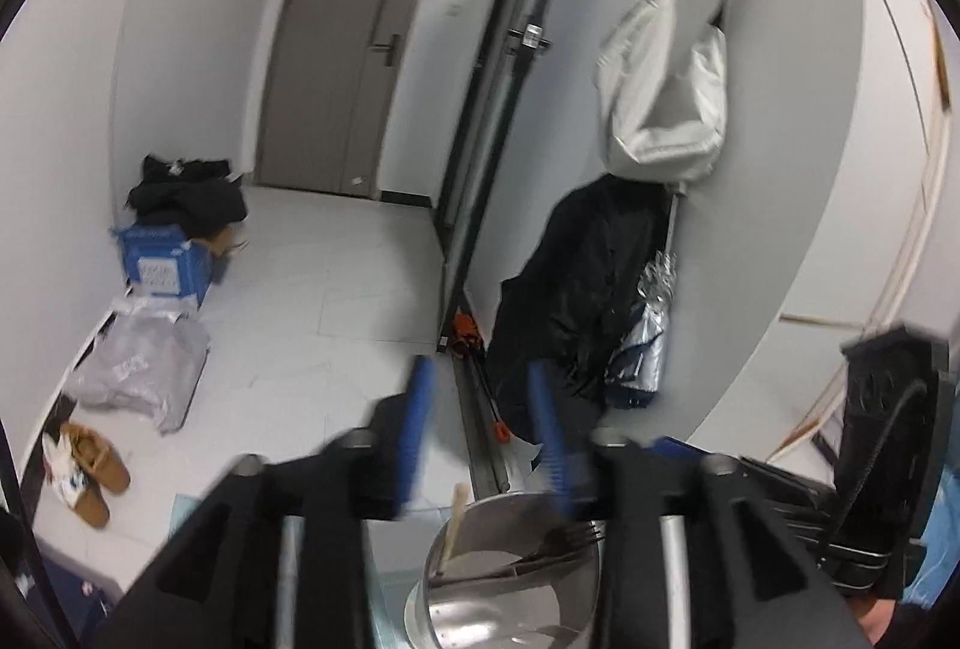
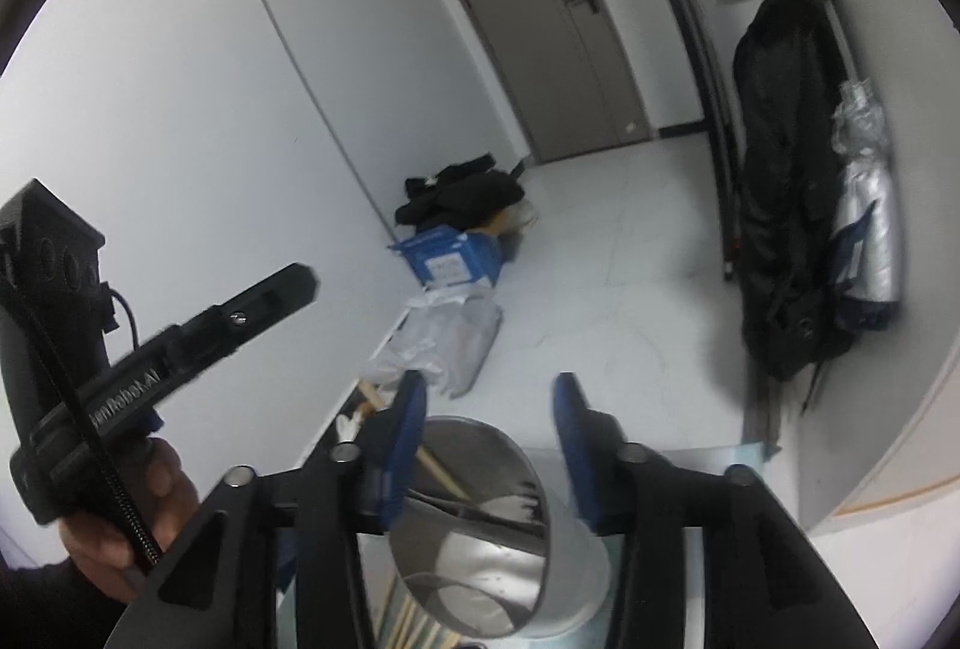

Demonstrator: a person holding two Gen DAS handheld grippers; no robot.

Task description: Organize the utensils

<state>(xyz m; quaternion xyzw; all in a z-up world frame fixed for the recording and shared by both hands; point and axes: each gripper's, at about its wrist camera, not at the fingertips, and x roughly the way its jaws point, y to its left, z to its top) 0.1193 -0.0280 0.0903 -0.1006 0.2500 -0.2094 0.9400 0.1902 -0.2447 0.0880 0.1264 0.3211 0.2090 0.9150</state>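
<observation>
Steel cup [image 1: 510, 577], bottom centre: holds fork [image 1: 564, 544] and wooden stick [image 1: 451, 529], gathered upright for sorting. Left gripper [image 1: 480, 433], right gripper [image 2: 489, 445]: fingers spread wide, empty, poised above cup.

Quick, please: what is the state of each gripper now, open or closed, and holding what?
Left gripper: open, holding nothing.
Right gripper: open, holding nothing, above the round steel container.

left tongs [image 1: 480, 409]: open, empty | steel cup [image 1: 510, 577] below: fork [image 1: 564, 544], wooden stick [image 1: 451, 529]
</observation>
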